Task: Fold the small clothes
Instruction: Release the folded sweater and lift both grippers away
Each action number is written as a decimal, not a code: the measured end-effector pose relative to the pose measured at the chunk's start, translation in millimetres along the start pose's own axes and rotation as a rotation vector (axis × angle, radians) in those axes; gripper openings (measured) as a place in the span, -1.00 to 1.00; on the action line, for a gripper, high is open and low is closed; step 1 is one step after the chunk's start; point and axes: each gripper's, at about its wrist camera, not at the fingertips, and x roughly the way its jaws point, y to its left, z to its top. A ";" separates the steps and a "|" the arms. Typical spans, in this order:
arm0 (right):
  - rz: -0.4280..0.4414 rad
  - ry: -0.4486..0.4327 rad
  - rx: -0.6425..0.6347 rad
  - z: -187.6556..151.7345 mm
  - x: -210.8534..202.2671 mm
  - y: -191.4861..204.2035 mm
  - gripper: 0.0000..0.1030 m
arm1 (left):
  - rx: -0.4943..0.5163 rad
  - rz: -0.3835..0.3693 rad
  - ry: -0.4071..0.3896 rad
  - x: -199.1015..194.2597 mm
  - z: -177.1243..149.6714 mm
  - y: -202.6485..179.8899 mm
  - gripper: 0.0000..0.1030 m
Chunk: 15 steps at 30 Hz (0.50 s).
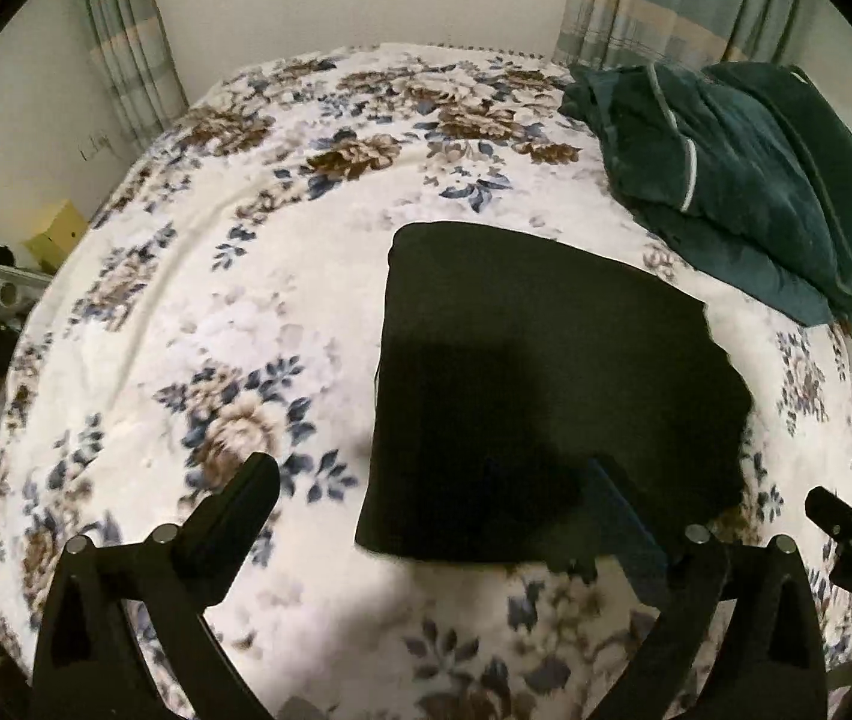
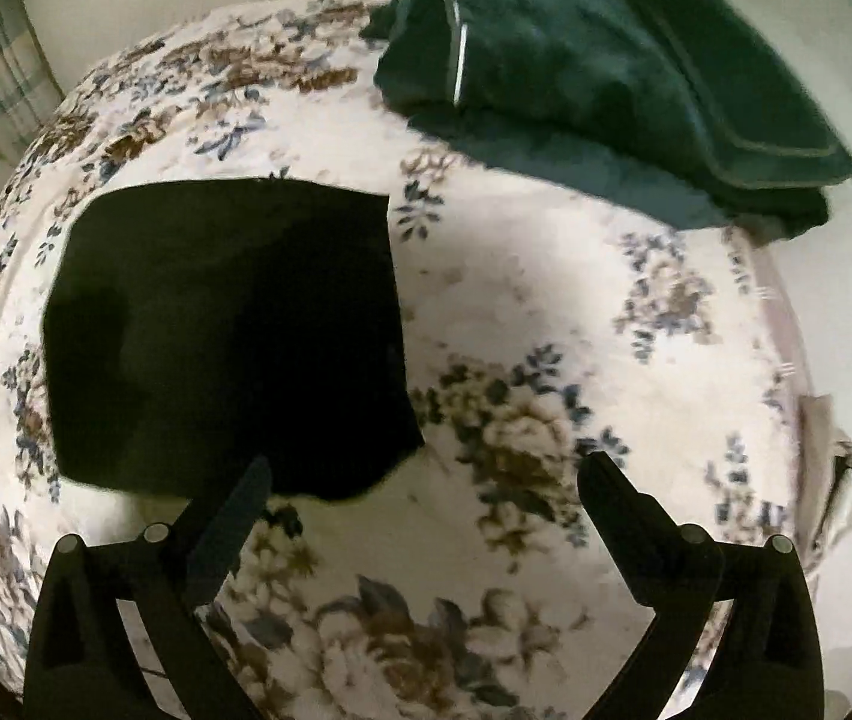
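Lying flat on the flowery blanket (image 1: 198, 312), the black cloth (image 1: 546, 396) looks folded into a neat square shape. It sits near the middle of the bed, and a pile of green clothes (image 1: 750, 180) rests well apart from it, toward the far corner.

Both tools hang above the bed and point down at it. The left gripper (image 1: 432, 480) has its fingers spread wide with nothing between them. The right gripper (image 2: 426, 480) is spread wide too, and it holds nothing. The black cloth (image 2: 228, 336) lies under and beside them, not touched by either one.

What could go wrong now? One finger of each tool hangs right over the near edge of the cloth. If a hand dips low while moving away, a finger could catch that edge and pull the fold open. The blanket is soft and fluffy, so a bump could drag the cloth along and wrinkle it.

If the cloth needs one more fold, its dark color makes the layers hard to see. A pinch could grab only the top layer, and then the fold would come out crooked.
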 end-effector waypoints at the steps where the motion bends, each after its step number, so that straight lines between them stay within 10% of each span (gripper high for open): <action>1: 0.003 -0.011 0.003 -7.5 -18.9 -3.2 1.00 | 0.004 0.004 -0.005 -14.0 -4.7 -2.8 1.00; 15: -0.007 -0.211 0.034 -102.5 -254.6 -37.3 1.00 | 0.025 0.025 -0.161 -207.8 -59.2 -21.8 1.00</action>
